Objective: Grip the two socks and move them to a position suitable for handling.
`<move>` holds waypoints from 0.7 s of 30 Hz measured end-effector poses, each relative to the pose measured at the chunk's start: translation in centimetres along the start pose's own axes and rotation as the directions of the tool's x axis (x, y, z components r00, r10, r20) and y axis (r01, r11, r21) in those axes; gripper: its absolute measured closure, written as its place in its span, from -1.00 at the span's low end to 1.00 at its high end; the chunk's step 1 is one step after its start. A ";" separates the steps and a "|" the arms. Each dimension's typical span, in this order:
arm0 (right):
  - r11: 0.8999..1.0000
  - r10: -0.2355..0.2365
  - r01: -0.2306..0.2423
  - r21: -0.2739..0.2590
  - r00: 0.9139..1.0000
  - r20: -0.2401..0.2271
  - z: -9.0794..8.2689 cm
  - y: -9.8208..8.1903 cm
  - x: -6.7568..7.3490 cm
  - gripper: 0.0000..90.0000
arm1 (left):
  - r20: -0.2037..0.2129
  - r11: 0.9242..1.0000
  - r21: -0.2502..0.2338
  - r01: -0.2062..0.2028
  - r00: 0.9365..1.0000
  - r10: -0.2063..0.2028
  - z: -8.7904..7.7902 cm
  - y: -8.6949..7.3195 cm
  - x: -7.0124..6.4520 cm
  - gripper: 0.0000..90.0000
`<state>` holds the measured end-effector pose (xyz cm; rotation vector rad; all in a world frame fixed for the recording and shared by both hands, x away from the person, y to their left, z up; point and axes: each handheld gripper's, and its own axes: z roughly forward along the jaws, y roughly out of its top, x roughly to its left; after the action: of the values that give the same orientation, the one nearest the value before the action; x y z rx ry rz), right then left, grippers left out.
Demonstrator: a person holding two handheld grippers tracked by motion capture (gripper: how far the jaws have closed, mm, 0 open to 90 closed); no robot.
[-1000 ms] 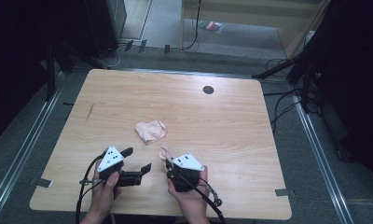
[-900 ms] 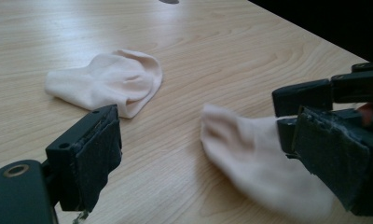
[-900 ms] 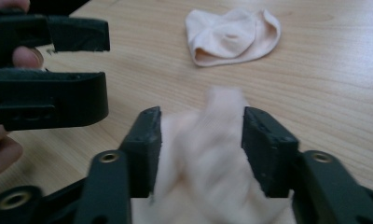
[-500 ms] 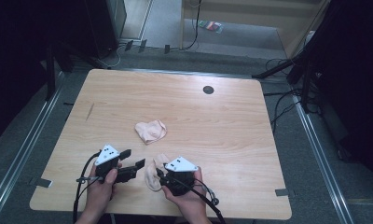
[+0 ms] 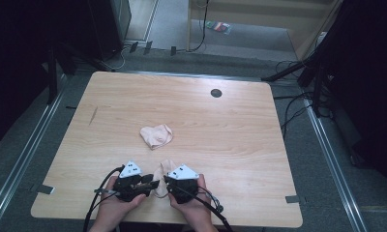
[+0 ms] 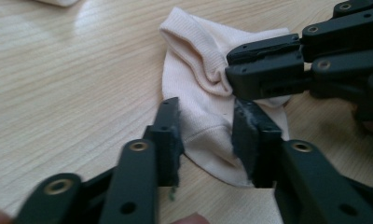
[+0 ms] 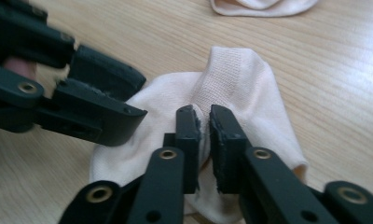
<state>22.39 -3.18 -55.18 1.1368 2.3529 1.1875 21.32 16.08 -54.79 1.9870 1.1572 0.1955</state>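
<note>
A pale pink sock (image 5: 163, 169) lies on the wooden table (image 5: 240, 145) near its front edge, between both grippers. My right gripper (image 7: 202, 116) pinches a raised fold of this sock (image 7: 250, 84); its jaws have just been closing and stand almost together. My left gripper (image 6: 208, 126) straddles the sock's lower edge (image 6: 208, 93) with cloth flat in the gap; its jaws have just been closing but still stand apart. In the high view the left gripper (image 5: 153, 183) and right gripper (image 5: 166, 180) point at each other. A second sock (image 5: 156, 136) lies bunched at mid-table.
A dark round hole (image 5: 215, 93) sits in the far part of the tabletop. Cables trail from both grippers over the front edge. Black stands and cables (image 5: 307, 82) crowd the floor at right. Grey tape marks (image 5: 291, 198) sit near the front corners.
Both hands have sunk toward the tabletop. The sock, small between the grippers a second ago, now lies spread under them. The left jaws have narrowed around its edge.
</note>
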 end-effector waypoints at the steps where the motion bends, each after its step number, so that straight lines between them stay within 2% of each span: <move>1: 1.000 0.016 -0.016 -0.003 1.000 -0.007 -0.1 0.0 -0.2 0.91 | -0.023 1.000 -0.002 -0.008 1.000 0.008 0.1 0.0 0.0 0.65; 3: 1.000 0.029 -0.029 -0.008 1.000 -0.011 -0.3 0.1 -0.2 0.92 | -0.019 1.000 0.003 -0.006 1.000 0.006 0.0 -0.1 0.3 0.87; 5: 0.997 0.065 -0.066 -0.029 0.997 -0.031 -0.8 0.3 -0.5 0.92 | -0.012 1.000 0.001 0.001 1.000 -0.001 0.0 -0.1 0.4 0.93; 6: 0.997 0.065 -0.066 -0.029 0.997 -0.031 -0.8 0.3 -0.5 0.92 | -0.015 1.000 0.003 -0.004 1.000 0.004 0.0 0.0 0.6 0.93; 8: 0.992 0.112 -0.116 -0.059 0.992 -0.054 -1.6 0.7 -1.1 0.92 | -0.026 1.000 0.006 -0.024 0.999 0.024 -0.1 0.1 0.8 0.95; 9: 0.981 0.162 -0.168 -0.098 0.985 -0.061 -2.6 1.1 -2.1 0.91 | -0.049 0.999 0.007 -0.051 0.997 0.051 -0.1 0.3 1.1 0.96; 10: 0.981 0.162 -0.168 -0.098 0.985 -0.061 -2.6 1.1 -2.1 0.91 | -0.049 0.999 0.007 -0.051 0.997 0.051 -0.1 0.3 1.1 0.96; 11: 0.968 0.213 -0.218 -0.127 0.976 -0.051 -3.7 1.2 -3.4 0.91 | -0.057 0.997 0.016 -0.070 0.996 0.070 -0.1 0.6 1.6 0.97; 12: 0.961 0.238 -0.242 -0.131 0.970 -0.047 -4.0 1.2 -3.9 0.91 | -0.066 0.997 0.018 -0.079 0.995 0.080 -0.2 0.7 1.9 0.97; 14: 0.949 0.288 -0.290 -0.123 0.957 -0.035 -4.7 0.7 -5.4 0.91 | -0.062 0.996 0.021 -0.089 0.994 0.090 -0.1 1.0 2.4 0.97; 15: 0.939 0.325 -0.325 -0.114 0.946 -0.021 -4.9 0.2 -6.2 0.92 | -0.058 0.995 0.021 -0.097 0.993 0.098 0.0 1.1 2.6 0.98; 16: 0.939 0.325 -0.325 -0.114 0.946 -0.021 -4.9 0.2 -6.2 0.92 | -0.058 0.995 0.021 -0.097 0.993 0.098 0.0 1.1 2.6 0.98; 17: 0.907 0.411 -0.411 -0.092 0.912 -0.019 -5.2 -0.7 -7.8 0.96 | -0.063 0.992 0.024 -0.123 0.990 0.125 0.1 1.4 2.8 0.98; 18: 0.907 0.411 -0.411 -0.092 0.912 -0.019 -5.2 -0.7 -7.8 0.96 | -0.063 0.992 0.024 -0.123 0.990 0.125 0.1 1.4 2.8 0.98; 19: 0.894 0.442 -0.441 -0.076 0.897 -0.009 -5.2 -1.1 -8.4 0.95 | -0.062 0.990 0.018 -0.138 0.988 0.139 0.3 1.5 2.8 0.98; 20: 0.886 0.462 -0.457 -0.084 0.886 0.047 -5.4 -1.6 -9.3 0.86 | -0.075 0.985 0.003 -0.171 0.983 0.170 0.5 1.7 2.9 0.96; 21: 0.886 0.462 -0.457 -0.084 0.886 0.047 -5.4 -1.6 -9.3 0.86 | -0.075 0.985 0.003 -0.171 0.983 0.170 0.5 1.7 2.9 0.91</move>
<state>24.71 -13.74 -54.01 1.7454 2.0293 1.3363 24.34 17.59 -54.65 2.0922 1.0316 0.3624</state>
